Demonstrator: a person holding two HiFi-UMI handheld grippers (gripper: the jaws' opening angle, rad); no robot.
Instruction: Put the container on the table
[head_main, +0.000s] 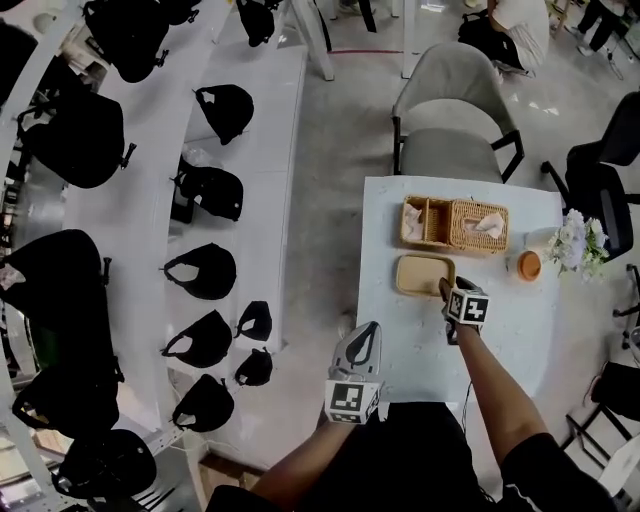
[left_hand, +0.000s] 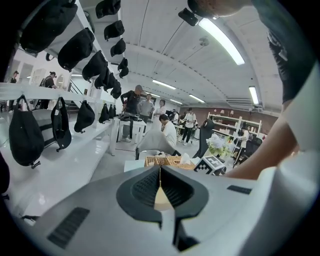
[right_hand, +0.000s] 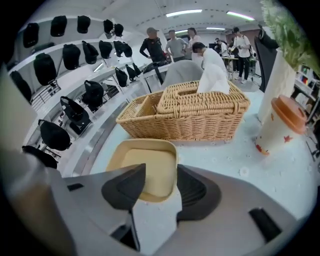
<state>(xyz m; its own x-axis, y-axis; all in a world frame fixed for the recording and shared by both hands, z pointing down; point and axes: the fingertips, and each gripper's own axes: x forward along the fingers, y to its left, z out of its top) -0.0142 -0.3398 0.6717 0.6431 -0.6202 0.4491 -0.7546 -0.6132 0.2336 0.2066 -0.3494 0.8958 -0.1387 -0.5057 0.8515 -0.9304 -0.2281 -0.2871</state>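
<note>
Two claws are showing, and only the right one is concerned with the task. The right claw (head_main: 447, 291) is pointing steeply down at the near end of the container (right_hand: 147, 170), a shallow beige tray. Its jaws are standing wide apart. The near corner of the tray is lying between them, but the pads are not pressing on it, so this claw is gripping nothing.

The container is resting flat on the white worktop (head_main: 500, 330), just beside the wicker basket (right_hand: 185, 117) and well apart from the cup with the orange lid (right_hand: 280, 122). This bare patch is probably giving it a level seat without pushing against the basket. Judging from this, the placing is looking as good as finished, and the open jaws are leaving the tray free. Drawing the claw straight away from it would be avoiding a drag on the rim.

The left claw (head_main: 368, 332) is hanging near the left edge of the worktop, its jaws closed together on nothing. It is seemingly being kept aside so as not to disturb anything.
</note>
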